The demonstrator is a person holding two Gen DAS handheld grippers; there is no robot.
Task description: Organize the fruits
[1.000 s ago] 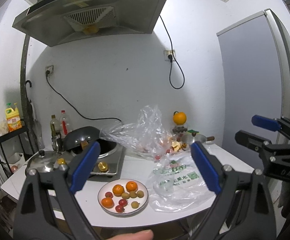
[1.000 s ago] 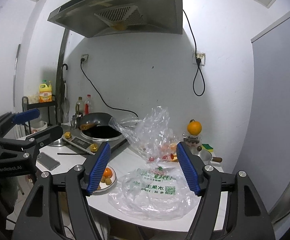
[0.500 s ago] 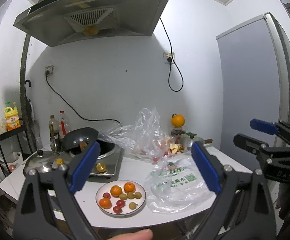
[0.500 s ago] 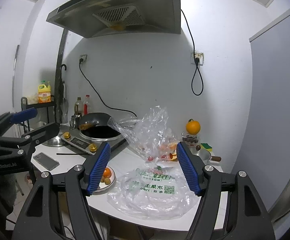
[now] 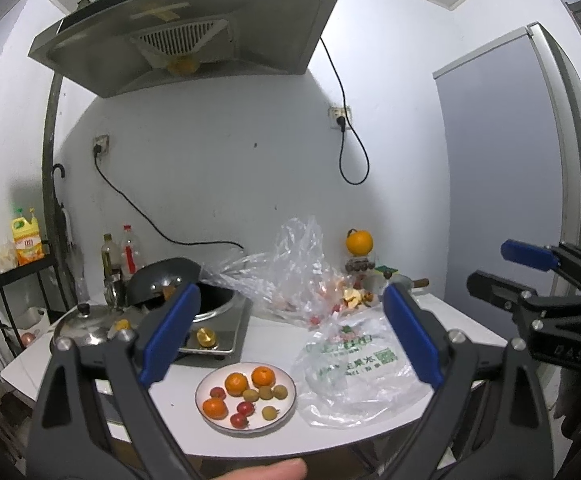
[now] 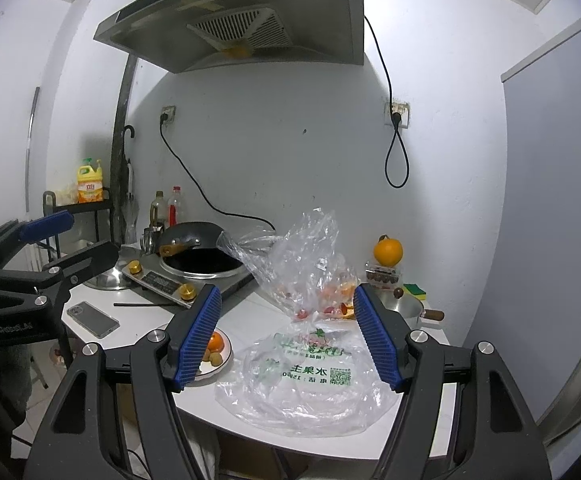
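White plate of fruit shows fully past the spread left claw; the spread right claw half-hides it.

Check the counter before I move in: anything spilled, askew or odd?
Nothing is spilled. Two oddities: a single orange is perched on a small box by the wall, away from the plate of fruit, and the wok lid leans tilted against the wok. More fruit sits in the crumpled clear bag. Both grippers are open, holding nothing.
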